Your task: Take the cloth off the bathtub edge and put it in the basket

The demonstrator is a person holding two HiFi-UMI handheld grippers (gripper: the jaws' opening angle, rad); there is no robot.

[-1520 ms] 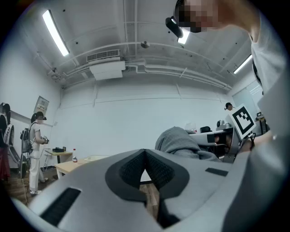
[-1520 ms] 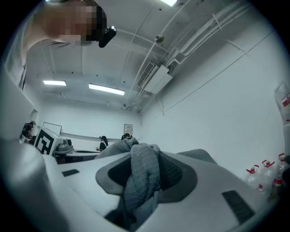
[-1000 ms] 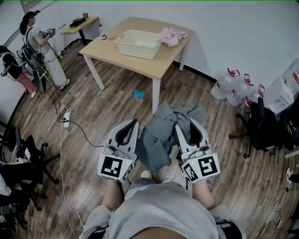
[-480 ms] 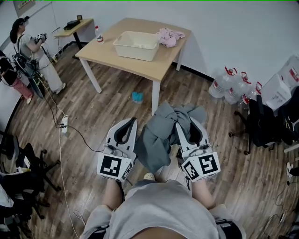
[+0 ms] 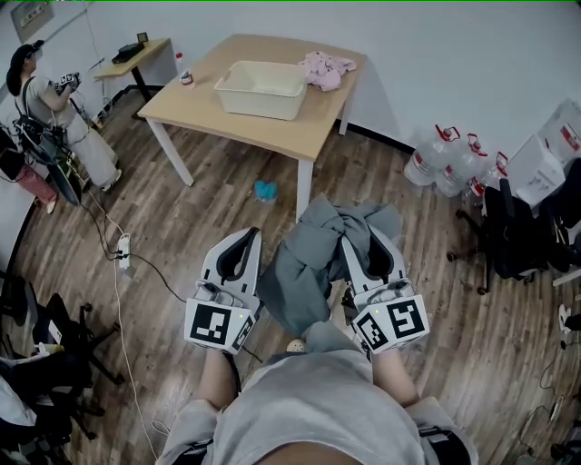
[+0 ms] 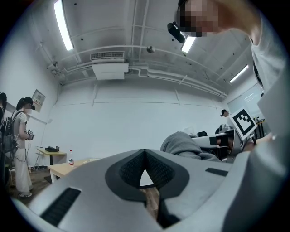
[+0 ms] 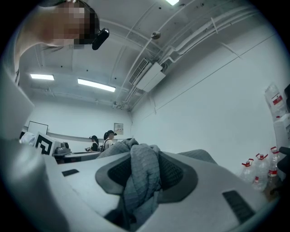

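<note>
Grey cloth (image 5: 307, 265), bunched, drooping | right gripper (image 5: 367, 242) fingers clamp it | left gripper (image 5: 247, 238) fingers closed, empty

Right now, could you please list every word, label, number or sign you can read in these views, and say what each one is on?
No text can be read in any view.
Wall sign: too small to read.
Water jugs: any print is too small to read.
Wall notice: too small to read.
Square markers: black-and-white patterns, no letters or numbers.
</note>
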